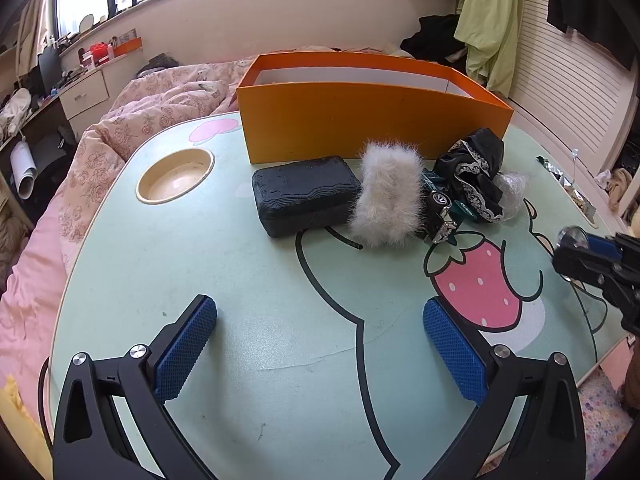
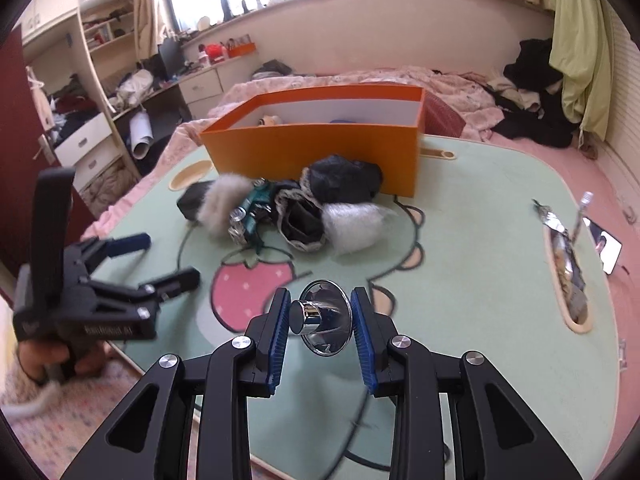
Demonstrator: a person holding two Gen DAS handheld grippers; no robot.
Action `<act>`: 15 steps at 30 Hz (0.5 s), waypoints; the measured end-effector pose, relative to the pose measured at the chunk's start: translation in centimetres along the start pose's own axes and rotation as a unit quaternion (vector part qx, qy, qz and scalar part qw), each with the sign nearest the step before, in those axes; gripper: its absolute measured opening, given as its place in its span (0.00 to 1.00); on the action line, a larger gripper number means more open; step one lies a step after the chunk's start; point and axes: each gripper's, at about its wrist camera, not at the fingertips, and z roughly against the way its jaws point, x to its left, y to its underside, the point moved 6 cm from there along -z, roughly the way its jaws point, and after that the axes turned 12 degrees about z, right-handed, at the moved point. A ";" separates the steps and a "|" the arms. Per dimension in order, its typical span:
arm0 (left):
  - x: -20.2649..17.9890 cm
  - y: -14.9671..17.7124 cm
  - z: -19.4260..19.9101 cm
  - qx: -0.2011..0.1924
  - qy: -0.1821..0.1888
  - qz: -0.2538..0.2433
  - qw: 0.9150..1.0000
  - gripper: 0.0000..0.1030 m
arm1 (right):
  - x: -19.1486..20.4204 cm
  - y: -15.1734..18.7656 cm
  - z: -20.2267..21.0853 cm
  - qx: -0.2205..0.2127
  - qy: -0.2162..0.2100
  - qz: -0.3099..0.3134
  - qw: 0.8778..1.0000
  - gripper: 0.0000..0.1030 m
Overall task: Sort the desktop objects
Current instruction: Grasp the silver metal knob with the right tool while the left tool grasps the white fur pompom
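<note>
1. Chrome knob (image 2: 324,318) is pinched between the blue pads of the right gripper (image 2: 322,330), above the table (image 2: 460,240), near its front edge; the grip is judged to be for carrying.
2. At the left, the left gripper (image 1: 320,344) is held with jaws spread and empty, apparently kept clear.
3. Further on, the black case (image 1: 304,194), fur band (image 1: 390,192), toy car (image 1: 442,210) and lace cloth (image 1: 474,172) lie clustered before the orange box (image 1: 360,120), the likely destination.
4. The knob's stem points back toward the camera, along the fingers.

No lettering reads clearly. The left tongs (image 2: 168,260) carry pale print on their black body, too blurred to read; marks on the green toy car (image 1: 442,204) beyond them stay illegible.
</note>
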 end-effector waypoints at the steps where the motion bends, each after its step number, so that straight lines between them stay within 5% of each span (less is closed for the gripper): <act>1: 0.0 0.0 0.0 -0.001 0.000 0.000 1.000 1.00 | -0.3 0.5 -0.2 0.005 0.004 -0.002 1.000 0.29; 7: 0.1 -1.0 1.2 -0.022 0.049 0.015 0.998 0.94 | -0.8 1.3 -0.8 0.006 0.012 -0.009 1.000 0.29; 10: -0.5 -2.3 2.1 -0.048 0.062 0.010 0.997 0.79 | -0.8 1.4 -0.8 0.003 0.008 -0.012 1.000 0.29; 15: -2.8 -5.0 1.0 -0.029 0.094 -0.006 0.995 0.52 | -1.1 1.6 -0.6 -0.002 0.000 -0.021 1.000 0.29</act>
